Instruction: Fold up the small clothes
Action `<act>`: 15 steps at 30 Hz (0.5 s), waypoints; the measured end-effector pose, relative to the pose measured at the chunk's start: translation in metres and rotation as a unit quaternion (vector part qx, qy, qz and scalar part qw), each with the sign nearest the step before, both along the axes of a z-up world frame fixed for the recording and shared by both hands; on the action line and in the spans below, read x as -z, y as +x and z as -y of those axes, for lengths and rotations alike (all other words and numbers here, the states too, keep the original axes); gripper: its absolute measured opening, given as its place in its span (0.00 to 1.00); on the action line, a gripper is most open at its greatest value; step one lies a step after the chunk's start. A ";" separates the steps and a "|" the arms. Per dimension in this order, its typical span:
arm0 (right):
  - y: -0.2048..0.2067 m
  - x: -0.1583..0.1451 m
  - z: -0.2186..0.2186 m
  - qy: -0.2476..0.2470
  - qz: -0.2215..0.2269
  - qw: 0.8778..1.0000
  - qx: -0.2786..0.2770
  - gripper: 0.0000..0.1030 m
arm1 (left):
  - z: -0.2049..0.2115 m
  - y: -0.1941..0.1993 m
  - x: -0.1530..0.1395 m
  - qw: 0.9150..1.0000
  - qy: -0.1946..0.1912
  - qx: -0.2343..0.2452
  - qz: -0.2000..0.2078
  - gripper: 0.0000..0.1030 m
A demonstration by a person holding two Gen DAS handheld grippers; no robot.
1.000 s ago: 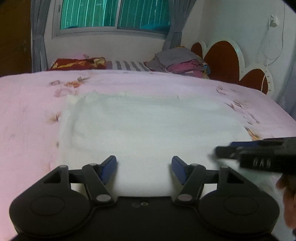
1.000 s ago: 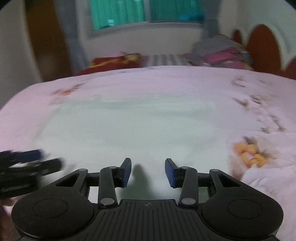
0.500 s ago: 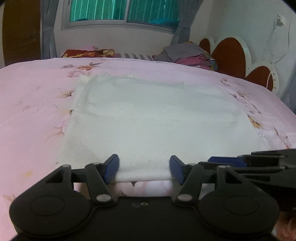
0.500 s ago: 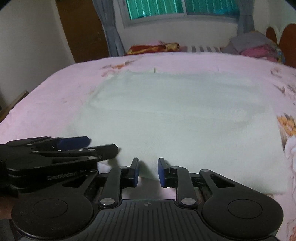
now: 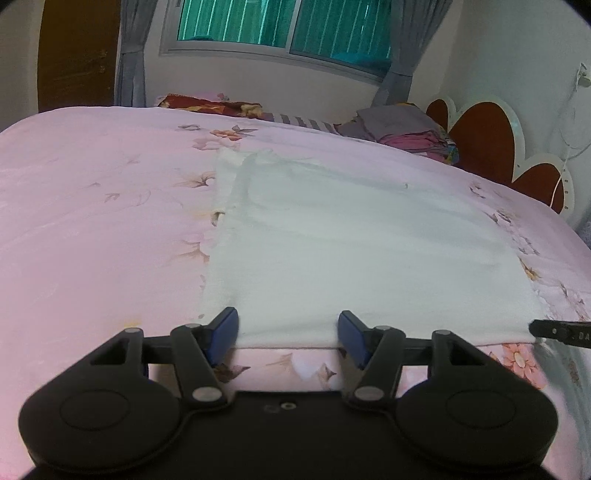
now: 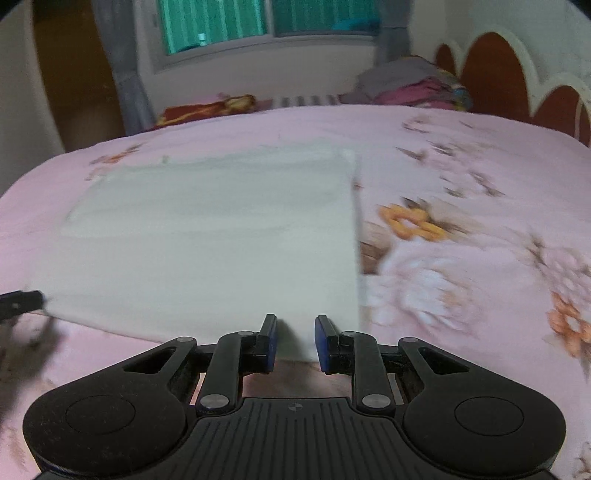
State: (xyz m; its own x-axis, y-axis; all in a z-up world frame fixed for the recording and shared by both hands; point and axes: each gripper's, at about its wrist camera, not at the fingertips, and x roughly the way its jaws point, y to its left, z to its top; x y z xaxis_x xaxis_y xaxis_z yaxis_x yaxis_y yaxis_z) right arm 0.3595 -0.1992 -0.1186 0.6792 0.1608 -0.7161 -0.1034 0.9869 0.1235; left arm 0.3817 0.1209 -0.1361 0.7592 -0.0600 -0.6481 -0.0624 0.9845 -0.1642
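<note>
The left gripper (image 5: 287,334) is standing wide at the white cloth (image 5: 354,251)'s near hem, gripping nothing. The right gripper (image 6: 294,341) is sitting narrow, unclamped, at its near right corner; smooth pink bedspread (image 5: 92,229) is lying open around.

A home bedroom, shown by a bed (image 5: 92,221) spread with a pink floral sheet filling the view, a scalloped red headboard (image 5: 495,140) at two o'clock, a curtained window (image 5: 280,26) at twelve, and a pile of folded clothes (image 5: 402,127) at one o'clock.
</note>
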 end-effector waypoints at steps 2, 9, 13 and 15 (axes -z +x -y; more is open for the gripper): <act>-0.003 0.001 0.008 -0.001 -0.001 1.000 0.004 0.22 | 0.000 -0.001 0.001 1.000 0.001 0.000 0.000 0.57; -0.008 0.005 0.009 -0.005 0.005 1.000 -0.001 0.22 | -0.002 -0.001 -0.001 1.000 0.000 -0.005 -0.004 0.57; -0.007 0.002 0.010 -0.004 0.003 1.000 -0.007 0.22 | -0.002 0.000 0.000 1.000 -0.004 -0.010 -0.007 0.57; -0.006 0.004 0.013 0.002 0.002 1.000 -0.011 0.22 | -0.002 0.000 0.000 1.000 -0.004 -0.012 -0.007 0.57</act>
